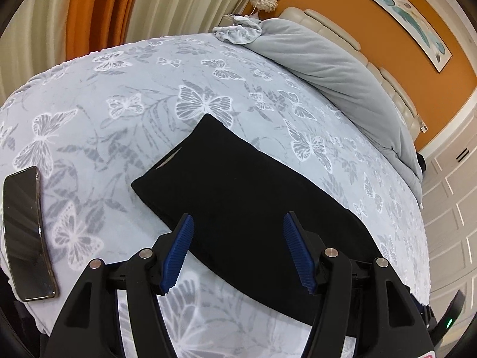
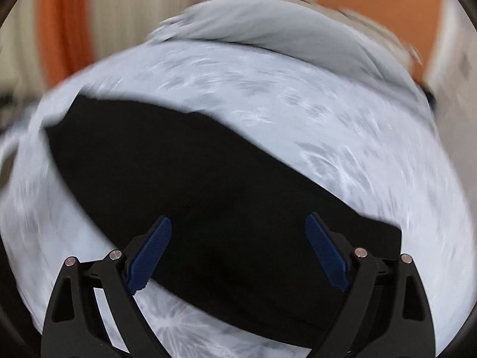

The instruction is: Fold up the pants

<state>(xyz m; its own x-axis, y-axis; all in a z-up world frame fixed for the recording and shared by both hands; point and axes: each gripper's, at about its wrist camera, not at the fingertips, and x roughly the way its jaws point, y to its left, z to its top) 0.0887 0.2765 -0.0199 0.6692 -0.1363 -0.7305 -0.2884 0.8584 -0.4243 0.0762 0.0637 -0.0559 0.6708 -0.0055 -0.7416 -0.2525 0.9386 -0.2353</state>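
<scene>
Black pants (image 1: 238,191) lie folded into a long flat strip on a pale blue bedspread with white butterflies (image 1: 125,95). My left gripper (image 1: 238,223) is open and empty, hovering over the near part of the pants, its blue pads (image 1: 179,253) wide apart. The right wrist view is motion-blurred. It shows the same pants (image 2: 193,173) running from upper left to lower right. My right gripper (image 2: 238,223) is open and empty above their near edge.
A dark phone (image 1: 25,232) lies on the bed at the left edge. A grey rolled duvet (image 1: 337,68) and a crumpled cloth (image 1: 238,31) lie at the head of the bed. Curtains (image 1: 98,6), an orange wall and a white panelled door (image 1: 447,197) surround it.
</scene>
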